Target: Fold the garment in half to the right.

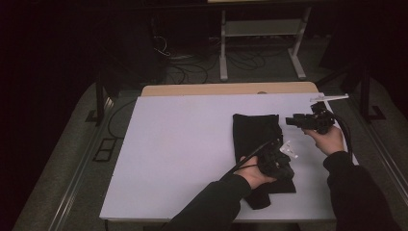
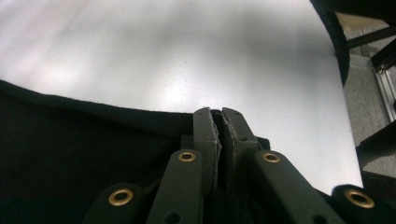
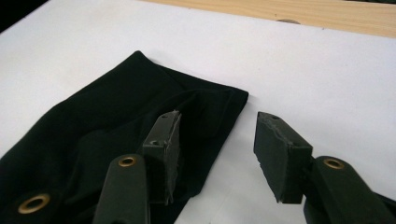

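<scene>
A black cloth (image 1: 255, 132) lies folded lengthwise on the right half of the white table (image 1: 183, 144). My left gripper (image 1: 283, 153) rests at the cloth's right edge near its front end, jaws shut with the cloth (image 2: 70, 163) pinched at its edge between them (image 2: 218, 116). My right gripper (image 1: 290, 120) is held just above the table beside the cloth's far right corner. In the right gripper view it stands open (image 3: 217, 126), one jaw over the cloth (image 3: 116, 112) and the other over bare table, with nothing between them.
A bare wooden strip (image 1: 226, 89) runs along the table's far edge. Beyond it a metal shelf frame (image 1: 260, 29) and loose cables lie on the floor. The table's right edge (image 1: 349, 144) is close to the right hand.
</scene>
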`<state>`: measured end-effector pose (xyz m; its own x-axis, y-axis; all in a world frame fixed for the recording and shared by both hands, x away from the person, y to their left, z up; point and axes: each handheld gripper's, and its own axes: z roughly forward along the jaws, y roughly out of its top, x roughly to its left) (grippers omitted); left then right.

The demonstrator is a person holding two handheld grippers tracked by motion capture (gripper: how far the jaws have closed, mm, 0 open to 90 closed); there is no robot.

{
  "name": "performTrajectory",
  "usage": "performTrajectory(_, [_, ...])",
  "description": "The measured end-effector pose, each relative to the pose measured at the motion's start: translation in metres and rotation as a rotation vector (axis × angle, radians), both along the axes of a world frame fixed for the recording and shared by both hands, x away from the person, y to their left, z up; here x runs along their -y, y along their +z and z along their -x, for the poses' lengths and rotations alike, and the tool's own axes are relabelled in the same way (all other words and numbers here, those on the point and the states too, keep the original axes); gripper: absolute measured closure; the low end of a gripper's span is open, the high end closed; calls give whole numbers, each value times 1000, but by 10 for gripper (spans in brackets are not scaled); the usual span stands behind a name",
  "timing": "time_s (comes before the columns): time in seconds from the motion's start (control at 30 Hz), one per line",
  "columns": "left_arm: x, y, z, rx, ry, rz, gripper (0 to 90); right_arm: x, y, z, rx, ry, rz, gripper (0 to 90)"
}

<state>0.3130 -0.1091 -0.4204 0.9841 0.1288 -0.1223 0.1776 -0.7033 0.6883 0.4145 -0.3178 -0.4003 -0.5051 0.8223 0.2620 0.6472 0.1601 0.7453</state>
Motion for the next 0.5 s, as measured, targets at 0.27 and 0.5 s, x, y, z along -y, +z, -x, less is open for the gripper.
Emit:
performTrajectory(0.27, [7, -6, -1, -6, -34, -99, 837, 9, 3, 12, 17, -21, -42, 476])
performTrajectory(0.5, [7, -6, 1, -17, -26, -97, 820, 9, 7, 18, 32, -20, -68, 470])
